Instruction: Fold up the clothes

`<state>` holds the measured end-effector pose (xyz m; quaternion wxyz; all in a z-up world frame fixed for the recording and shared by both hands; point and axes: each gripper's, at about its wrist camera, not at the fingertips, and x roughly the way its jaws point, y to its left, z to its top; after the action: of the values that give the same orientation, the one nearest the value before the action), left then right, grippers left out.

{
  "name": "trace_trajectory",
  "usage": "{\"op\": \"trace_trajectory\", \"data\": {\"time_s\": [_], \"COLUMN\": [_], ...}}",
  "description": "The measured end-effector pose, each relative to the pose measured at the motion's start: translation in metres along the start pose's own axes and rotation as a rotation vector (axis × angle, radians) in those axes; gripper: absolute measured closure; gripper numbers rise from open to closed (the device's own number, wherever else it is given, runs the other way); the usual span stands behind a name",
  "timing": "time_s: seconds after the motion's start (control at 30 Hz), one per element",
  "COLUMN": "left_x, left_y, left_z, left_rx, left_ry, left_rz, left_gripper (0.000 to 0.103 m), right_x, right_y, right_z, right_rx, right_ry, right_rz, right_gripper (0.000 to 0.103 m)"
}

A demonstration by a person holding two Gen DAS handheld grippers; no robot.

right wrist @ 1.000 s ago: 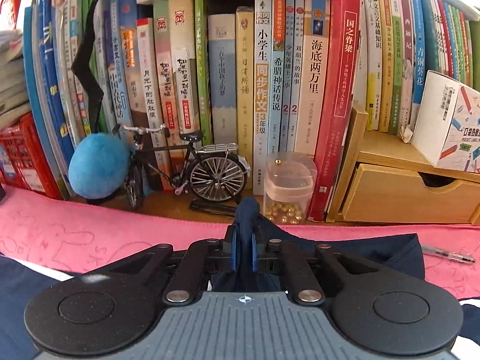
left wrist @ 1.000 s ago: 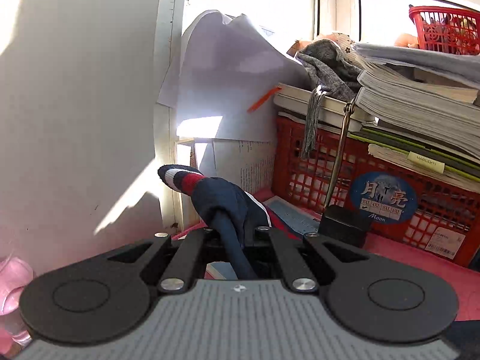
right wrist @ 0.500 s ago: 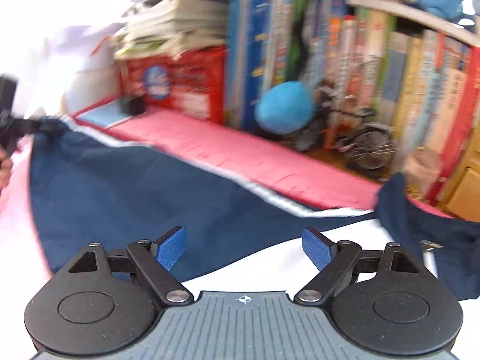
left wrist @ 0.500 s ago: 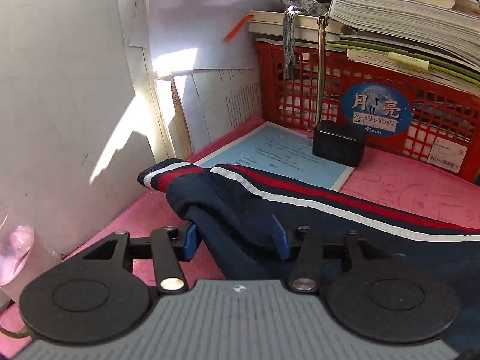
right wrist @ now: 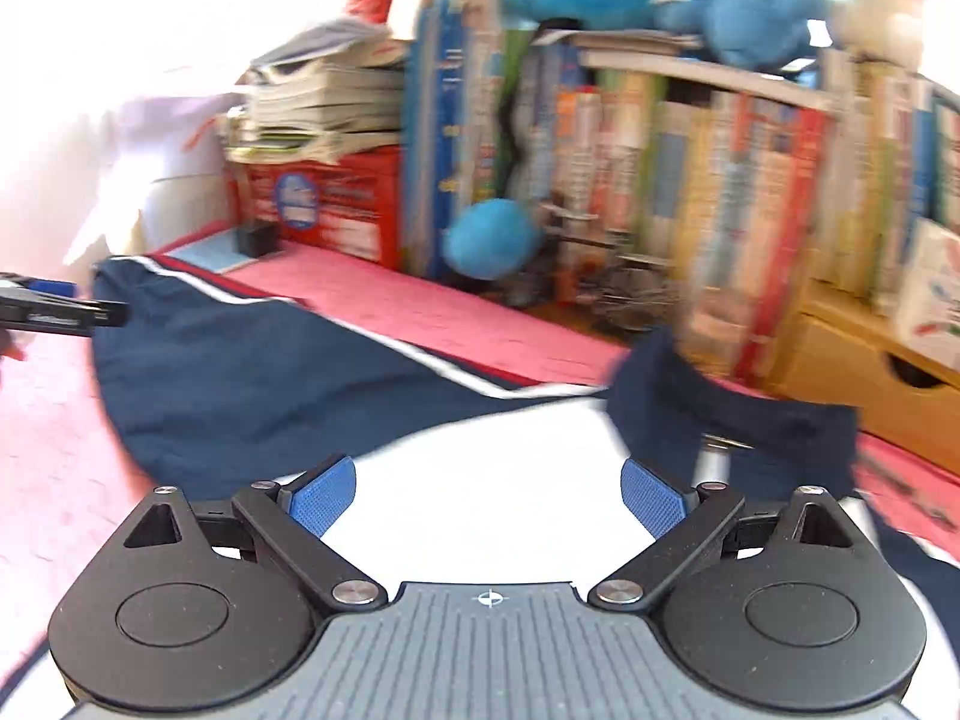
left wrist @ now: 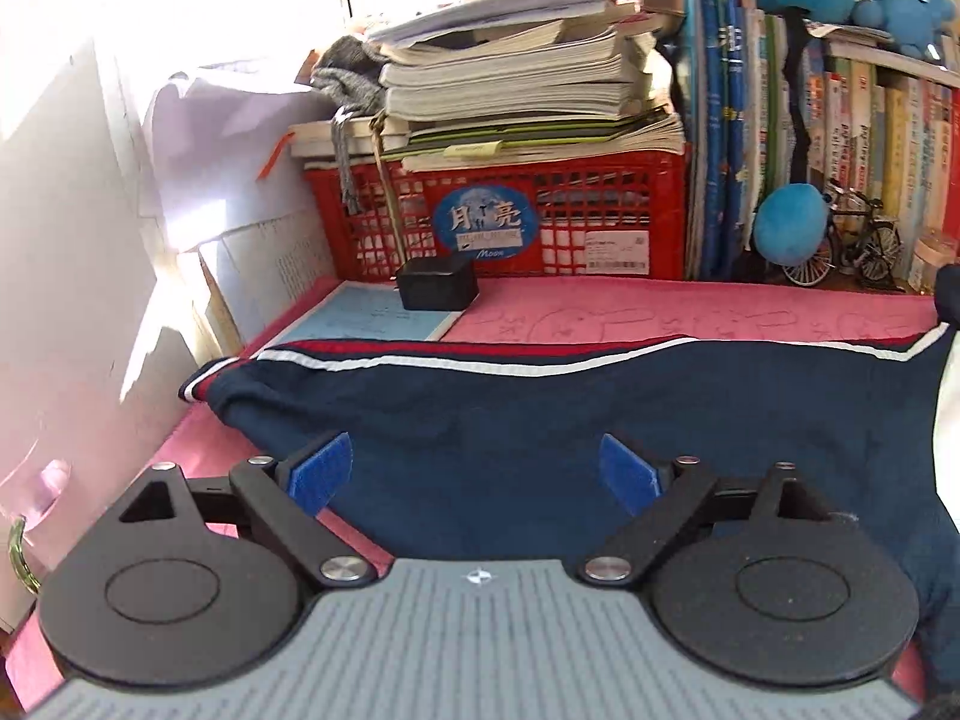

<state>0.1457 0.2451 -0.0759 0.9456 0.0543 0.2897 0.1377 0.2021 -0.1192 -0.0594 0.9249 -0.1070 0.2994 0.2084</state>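
A navy garment (left wrist: 510,414) with red and white stripes lies spread flat on the pink mat (left wrist: 660,312). Its striped sleeve cuff (left wrist: 201,381) lies at the left. My left gripper (left wrist: 477,471) is open and empty, just above the navy cloth. In the right wrist view the garment's navy sleeve (right wrist: 252,372) stretches left, its white body panel (right wrist: 486,480) lies under my right gripper (right wrist: 489,489), which is open and empty. The navy collar (right wrist: 720,414) lies to the right. The left gripper's fingers (right wrist: 60,309) show at the left edge.
A red crate (left wrist: 540,222) stacked with papers stands at the back. A small black box (left wrist: 437,283) and a blue sheet (left wrist: 366,318) lie before it. Books (right wrist: 690,180), a blue plush ball (left wrist: 792,225), a model bicycle (left wrist: 852,246) and a wooden drawer unit (right wrist: 870,378) line the back.
Both grippers, shut on the garment a second ago, have opened and let it go. The garment now lies flat and both grippers have pulled back and opened wider.
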Motion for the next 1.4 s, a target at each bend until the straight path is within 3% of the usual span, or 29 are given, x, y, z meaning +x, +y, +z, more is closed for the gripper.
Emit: {"op": "trace_trajectory", "data": {"time_s": [0.07,0.13,0.27,0.37,0.47,0.6,0.7,0.8,0.87,0.93,1.03,1.1,1.17,1.23,1.33,1.37,1.4], "left_x": [-0.014,-0.027,-0.045,-0.047,-0.044,-0.033,-0.023,-0.021,-0.019,-0.018,-0.014,-0.014,-0.013,-0.013,-0.012,-0.012,-0.012], "left_y": [-0.023,-0.048,-0.098,-0.134,-0.165,-0.189,-0.194,-0.189,-0.185,-0.182,-0.176,-0.175,-0.174,-0.174,-0.173,-0.172,-0.172], "left_z": [0.005,0.01,0.017,0.015,0.007,-0.009,-0.025,-0.03,-0.033,-0.037,-0.039,-0.039,-0.039,-0.039,-0.039,-0.038,-0.038], "left_rx": [0.058,0.098,0.113,0.107,0.141,0.196,0.216,0.186,0.165,0.144,0.105,0.1,0.095,0.09,0.082,0.08,0.077], "left_ry": [-0.028,-0.044,-0.027,0.02,0.036,0.08,0.126,0.109,0.097,0.086,0.086,0.087,0.089,0.091,0.093,0.094,0.095], "left_rz": [-0.052,-0.112,-0.28,-0.389,-0.426,-0.389,-0.345,-0.354,-0.36,-0.367,-0.387,-0.389,-0.39,-0.392,-0.394,-0.395,-0.395], "left_gripper": [0.012,0.012,0.012,0.012,0.012,0.012,0.01,0.005,0.001,0.0,0.0,0.0,0.0,0.0,0.0,0.0,0.0], "right_x": [-0.007,-0.01,-0.04,-0.083,-0.129,-0.169,-0.156,-0.136,-0.125,-0.122,-0.124,-0.132,-0.136,-0.133,-0.127,-0.126,-0.125], "right_y": [-0.06,-0.115,-0.204,-0.235,-0.251,-0.272,-0.298,-0.318,-0.322,-0.317,-0.273,-0.208,-0.119,-0.05,0.028,0.045,0.06], "right_z": [-0.022,-0.045,-0.094,-0.124,-0.146,-0.152,-0.158,-0.172,-0.177,-0.163,-0.121,-0.08,-0.049,-0.043,-0.055,-0.062,-0.068], "right_rx": [0.029,0.087,0.31,0.433,0.505,0.582,0.686,0.825,0.917,0.929,0.805,0.507,0.167,-0.027,-0.205,-0.236,-0.262], "right_ry": [0.025,0.079,0.161,0.138,0.073,-0.034,0.002,0.03,0.012,-0.017,-0.116,-0.195,-0.237,-0.208,-0.125,-0.091,-0.06], "right_rz": [-0.195,-0.332,-0.464,-0.466,-0.448,-0.482,-0.497,-0.462,-0.421,-0.39,-0.365,-0.389,-0.286,-0.145,0.068,0.1,0.127], "right_gripper": [0.007,0.007,0.007,0.007,0.007,0.001,0.001,0.001,0.007,0.09,0.09,0.09,0.089,0.085,0.084,0.08,0.067]}}
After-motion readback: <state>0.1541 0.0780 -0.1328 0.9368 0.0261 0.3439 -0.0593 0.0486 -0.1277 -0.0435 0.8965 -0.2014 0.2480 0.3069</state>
